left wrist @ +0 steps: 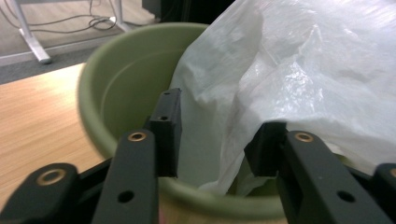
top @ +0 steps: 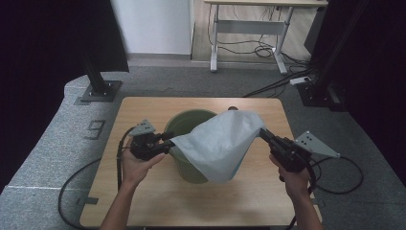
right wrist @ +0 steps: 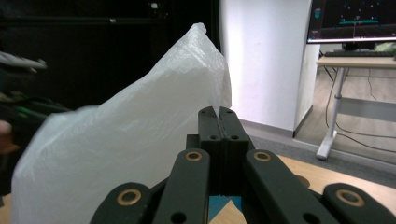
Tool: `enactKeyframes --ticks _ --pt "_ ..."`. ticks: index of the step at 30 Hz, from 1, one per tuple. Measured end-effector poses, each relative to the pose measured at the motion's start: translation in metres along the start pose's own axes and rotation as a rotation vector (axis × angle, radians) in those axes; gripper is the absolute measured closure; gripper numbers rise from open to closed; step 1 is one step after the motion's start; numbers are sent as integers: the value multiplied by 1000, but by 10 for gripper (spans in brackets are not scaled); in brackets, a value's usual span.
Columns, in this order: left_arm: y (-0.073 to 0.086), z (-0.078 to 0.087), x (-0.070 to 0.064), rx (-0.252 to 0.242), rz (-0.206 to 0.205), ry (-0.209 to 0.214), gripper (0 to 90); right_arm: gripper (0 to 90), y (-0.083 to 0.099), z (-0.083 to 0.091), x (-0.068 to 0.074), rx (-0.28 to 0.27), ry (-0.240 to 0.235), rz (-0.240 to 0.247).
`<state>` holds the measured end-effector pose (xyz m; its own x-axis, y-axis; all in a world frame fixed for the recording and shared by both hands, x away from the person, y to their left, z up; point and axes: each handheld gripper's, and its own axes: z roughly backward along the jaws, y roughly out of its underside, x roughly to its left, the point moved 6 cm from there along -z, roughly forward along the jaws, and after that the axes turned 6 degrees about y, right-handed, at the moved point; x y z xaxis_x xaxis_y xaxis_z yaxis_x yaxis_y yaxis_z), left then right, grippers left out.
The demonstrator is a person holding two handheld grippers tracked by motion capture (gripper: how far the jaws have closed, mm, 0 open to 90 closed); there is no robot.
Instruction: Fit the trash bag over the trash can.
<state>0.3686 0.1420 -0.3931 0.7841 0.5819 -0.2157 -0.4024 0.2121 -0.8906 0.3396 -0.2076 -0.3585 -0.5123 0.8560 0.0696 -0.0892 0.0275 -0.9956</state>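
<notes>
white plastic bag [top: 222, 143] draped over the green bucket [top: 184, 125] on the table [top: 143, 201]. my right gripper [top: 264, 134] has its jaws pressed together on the bag's far corner, holding it up. my left gripper [left wrist: 217, 135] jaws are spread at the near rim, straddling film. judged: thin, light, limp, slippery; grip the hem.

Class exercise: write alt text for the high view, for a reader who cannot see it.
A person's two hand-held grippers stretch a white plastic bag over a green bucket on a wooden table. The left gripper meets the bag at the bucket's rim; the right gripper holds the bag's raised far corner.
</notes>
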Motion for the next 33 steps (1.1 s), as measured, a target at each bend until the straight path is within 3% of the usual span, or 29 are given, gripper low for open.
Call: enactKeyframes --ticks 6,9,14,18,23,29,33 --pt "1 22 -7 15 -56 47 514 887 11 -4 -9 36 37 -10" --pt "3 24 -10 25 -69 82 486 887 15 -4 -17 49 60 -26" --pt "0 21 -14 12 -66 91 464 887 17 -3 -21 56 75 -24" --pt "-6 16 -22 -6 -65 92 455 887 19 -4 -16 67 69 -15" --pt "-14 8 -38 -12 -86 102 446 886 22 -9 0 75 37 -2" --pt "-19 -9 -62 13 -128 142 435 886 23 -14 17 82 2 11" --pt "-17 -21 -74 40 -156 111 407 886 25 -16 26 88 -18 10"
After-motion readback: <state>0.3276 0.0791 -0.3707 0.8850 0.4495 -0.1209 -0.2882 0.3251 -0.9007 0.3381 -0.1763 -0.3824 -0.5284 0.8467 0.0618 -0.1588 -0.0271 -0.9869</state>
